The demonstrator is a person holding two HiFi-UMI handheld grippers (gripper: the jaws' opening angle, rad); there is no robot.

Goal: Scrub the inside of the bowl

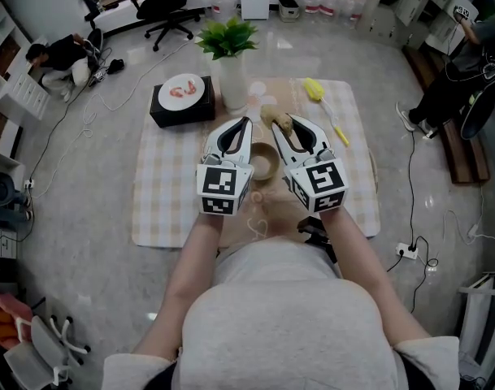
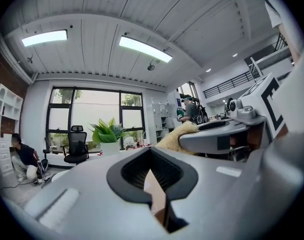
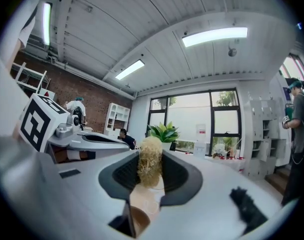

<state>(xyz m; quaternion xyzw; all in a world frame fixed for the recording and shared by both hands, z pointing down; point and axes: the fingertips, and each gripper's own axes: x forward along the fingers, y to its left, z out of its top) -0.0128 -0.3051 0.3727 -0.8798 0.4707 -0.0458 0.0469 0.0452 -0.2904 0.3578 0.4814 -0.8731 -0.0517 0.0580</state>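
Observation:
A tan wooden bowl (image 1: 264,162) sits on the checked mat (image 1: 162,193), showing between my two raised grippers. My right gripper (image 1: 284,125) is shut on a tan fibrous scrubber (image 1: 277,119), which sticks out past the jaw tips (image 3: 151,168). It hovers above the bowl's far rim, apart from it. My left gripper (image 1: 245,123) is shut with nothing in it and hangs over the bowl's left side (image 2: 152,152). The left gripper view shows the scrubber (image 2: 174,136) off to the right. A brown curve, probably the bowl (image 3: 137,222), shows below the right jaws.
A potted plant in a white vase (image 1: 230,62) stands at the mat's far edge. A black box with a white plate (image 1: 181,94) lies far left, a yellow brush (image 1: 318,93) far right. A person (image 1: 58,59) crouches at the far left, another stands (image 1: 466,63) at the right.

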